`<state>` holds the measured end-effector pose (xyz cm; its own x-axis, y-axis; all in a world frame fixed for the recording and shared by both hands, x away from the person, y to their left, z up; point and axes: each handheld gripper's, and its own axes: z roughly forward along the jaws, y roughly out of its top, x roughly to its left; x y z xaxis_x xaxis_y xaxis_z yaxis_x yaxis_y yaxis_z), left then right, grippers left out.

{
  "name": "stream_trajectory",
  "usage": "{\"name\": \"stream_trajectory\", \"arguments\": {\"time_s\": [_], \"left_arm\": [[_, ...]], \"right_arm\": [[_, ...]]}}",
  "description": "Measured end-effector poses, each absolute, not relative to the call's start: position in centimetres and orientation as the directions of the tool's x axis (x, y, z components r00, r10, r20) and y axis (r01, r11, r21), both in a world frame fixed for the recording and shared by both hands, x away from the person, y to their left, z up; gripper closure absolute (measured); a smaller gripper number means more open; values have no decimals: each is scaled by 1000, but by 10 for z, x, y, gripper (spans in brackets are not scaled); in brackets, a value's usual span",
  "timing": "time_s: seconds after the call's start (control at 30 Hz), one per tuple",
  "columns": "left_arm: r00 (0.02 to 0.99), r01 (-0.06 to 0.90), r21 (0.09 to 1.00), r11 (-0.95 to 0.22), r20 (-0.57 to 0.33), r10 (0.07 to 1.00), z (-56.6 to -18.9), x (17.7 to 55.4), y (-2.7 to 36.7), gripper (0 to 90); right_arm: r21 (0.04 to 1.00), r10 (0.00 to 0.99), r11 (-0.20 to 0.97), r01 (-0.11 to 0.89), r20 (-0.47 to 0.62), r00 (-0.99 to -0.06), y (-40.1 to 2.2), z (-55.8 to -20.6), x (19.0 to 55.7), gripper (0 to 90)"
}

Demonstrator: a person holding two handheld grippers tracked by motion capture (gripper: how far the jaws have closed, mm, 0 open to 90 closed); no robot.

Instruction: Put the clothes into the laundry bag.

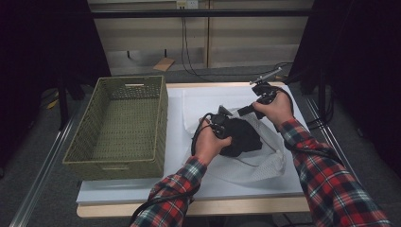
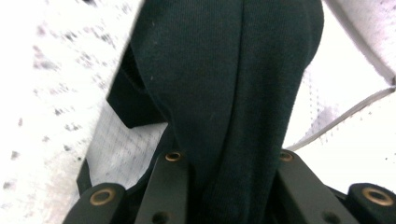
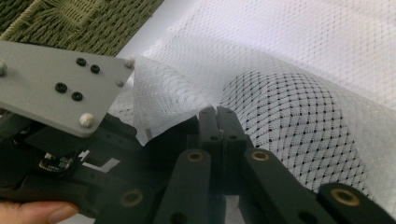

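A person in red plaid flannel sleeves works at a table covered with a white sheet (image 1: 142, 189), seen from above. A rectangular olive-green woven basket (image 1: 118, 125) sits on the left side of the table, with nothing visible inside it. To its right lies a white mesh laundry bag (image 1: 255, 163), spread flat, with a black knit cloth garment (image 1: 246, 137) bunched on top of it.

The left gripper (image 1: 222, 124), held in the person's left hand (image 1: 210, 142), sits at the garment's near-left edge. In the left gripper view its jaws pinch a thick fold of the black garment between them.

The right gripper (image 1: 241, 111), held in the right hand (image 1: 274, 109), reaches in from the far right, close to the left one. In the right gripper view its jaws are pressed together on the edge of the white mesh, lifting it into a ridge beside the left gripper's grey plate (image 3: 58, 84).
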<state>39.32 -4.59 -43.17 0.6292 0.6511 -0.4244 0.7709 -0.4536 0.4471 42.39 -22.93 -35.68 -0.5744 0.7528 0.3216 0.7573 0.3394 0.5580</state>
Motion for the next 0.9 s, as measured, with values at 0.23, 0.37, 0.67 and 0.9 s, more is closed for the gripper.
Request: {"name": "stream_trajectory", "arguments": {"time_s": [0.23, 0.37, 0.67, 0.9], "left_arm": [[630, 768, 462, -444, -414, 657, -427, 397, -46, 775], [626, 768, 472, -433, -413, 661, -429, 398, -48, 775], [623, 766, 488, -419, -399, 673, -430, 402, -50, 775], [615, 770, 491, -407, -402, 678, -431, 405, -51, 774]], "right_arm": [[564, 751, 338, 753, 320, -577, -230, -354, 422, 900], [565, 749, 344, 750, 316, -582, -229, -353, 422, 900], [570, 744, 342, 747, 322, -586, -229, -351, 422, 900], [567, 748, 341, 750, 320, -582, -229, -351, 422, 900]]}}
